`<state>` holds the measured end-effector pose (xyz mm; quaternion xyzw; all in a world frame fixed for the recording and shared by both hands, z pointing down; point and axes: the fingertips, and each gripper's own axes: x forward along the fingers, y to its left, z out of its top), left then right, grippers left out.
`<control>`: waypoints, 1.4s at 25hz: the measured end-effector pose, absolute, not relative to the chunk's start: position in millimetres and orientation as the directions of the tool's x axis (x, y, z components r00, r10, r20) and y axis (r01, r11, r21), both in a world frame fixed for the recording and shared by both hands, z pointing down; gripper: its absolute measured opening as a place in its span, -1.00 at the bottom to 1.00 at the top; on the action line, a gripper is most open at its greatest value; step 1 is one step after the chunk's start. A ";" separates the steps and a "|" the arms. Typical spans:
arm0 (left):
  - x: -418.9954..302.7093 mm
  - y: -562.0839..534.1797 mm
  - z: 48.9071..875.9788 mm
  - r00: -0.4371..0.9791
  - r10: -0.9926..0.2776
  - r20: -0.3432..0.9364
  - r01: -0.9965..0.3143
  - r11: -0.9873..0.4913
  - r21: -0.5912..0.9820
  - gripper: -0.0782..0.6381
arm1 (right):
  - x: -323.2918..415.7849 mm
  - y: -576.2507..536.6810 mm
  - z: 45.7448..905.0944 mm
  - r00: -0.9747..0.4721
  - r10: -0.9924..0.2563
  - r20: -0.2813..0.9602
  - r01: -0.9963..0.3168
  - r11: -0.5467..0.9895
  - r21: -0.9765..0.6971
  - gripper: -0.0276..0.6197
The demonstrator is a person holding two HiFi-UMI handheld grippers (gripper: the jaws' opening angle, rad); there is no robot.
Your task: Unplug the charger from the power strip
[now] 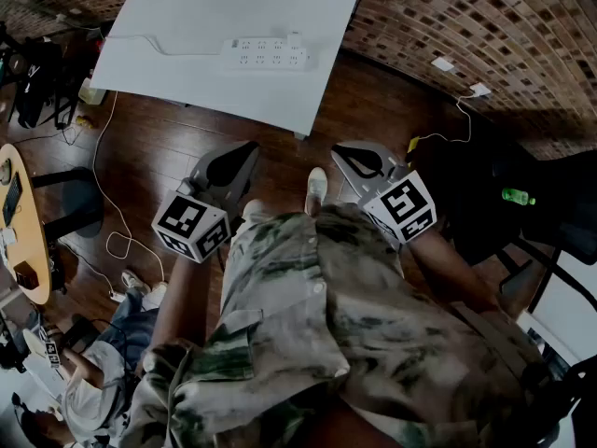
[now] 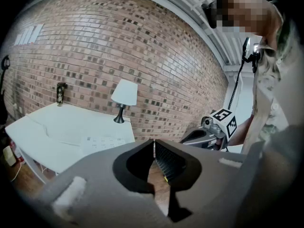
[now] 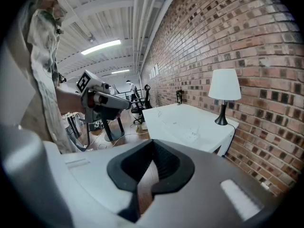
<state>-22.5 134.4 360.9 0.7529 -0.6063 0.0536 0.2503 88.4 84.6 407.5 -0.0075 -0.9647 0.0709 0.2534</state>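
A white power strip lies on the white table ahead of me, with a white block that looks like the charger at its right end. Its cord runs off to the left across the tabletop. Both grippers hang well short of the table, over the wooden floor in front of my body. The left gripper is shut with nothing between its jaws. The right gripper is also shut and empty. The left gripper view shows the strip small and far off. In the right gripper view the table lies beyond the closed jaws.
A white lamp stands at the table's far right by the brick wall. Cables trail over the floor at the left, near a round wooden table. A black chair is at my right, and a seated person at lower left.
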 end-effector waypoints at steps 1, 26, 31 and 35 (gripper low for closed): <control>-23.8 121.9 363.3 0.275 -0.878 0.391 -0.938 -0.156 0.309 -0.74 | 82.7 78.0 412.1 -0.869 0.054 0.493 -0.020 0.989 -0.143 -0.90; -121.1 -105.8 484.8 0.645 -0.480 0.594 -0.720 -0.642 0.263 -0.39 | -65.1 -47.1 552.5 -0.657 -0.064 0.751 -0.240 0.962 -0.128 -0.90; -109.2 -118.6 515.1 0.683 -0.364 0.634 -0.643 -0.710 0.285 -0.36 | -71.1 -57.5 565.1 -0.635 -0.084 0.768 -0.296 0.945 -0.141 -0.90; -101.9 -122.3 535.8 0.694 -0.289 0.660 -0.598 -0.741 0.305 -0.34 | -77.3 -61.6 570.4 -0.629 -0.081 0.774 -0.307 0.939 -0.152 -0.90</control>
